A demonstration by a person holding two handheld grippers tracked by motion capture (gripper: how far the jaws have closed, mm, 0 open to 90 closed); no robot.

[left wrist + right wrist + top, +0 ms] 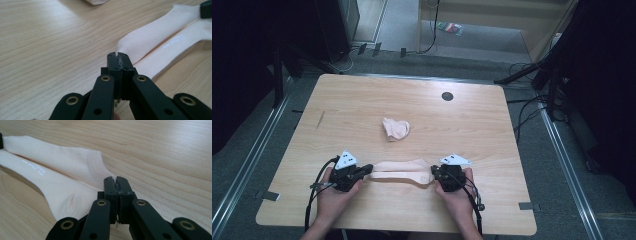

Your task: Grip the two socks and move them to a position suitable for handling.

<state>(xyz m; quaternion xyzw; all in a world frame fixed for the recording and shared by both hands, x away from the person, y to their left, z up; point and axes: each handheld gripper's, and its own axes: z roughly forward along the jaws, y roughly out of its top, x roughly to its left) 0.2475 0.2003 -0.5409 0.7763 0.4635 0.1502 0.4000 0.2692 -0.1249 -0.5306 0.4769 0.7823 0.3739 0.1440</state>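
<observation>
Nearest us, our left gripper (366,169) and right gripper (435,173) are each clamped shut on one end of the sock (399,171). It lies stretched sideways between them at the table's (362,105) near edge, its long axis running hand to hand.

Out on the pale wooden worktop (362,105), a bunched-up pale sock (395,128) sits alone near the middle. A dark round hole (447,96) marks the far side. Beyond the far edge, grey floor (452,60), loose black cables (527,107), and a small colourful packet (450,28) lying well back.
</observation>
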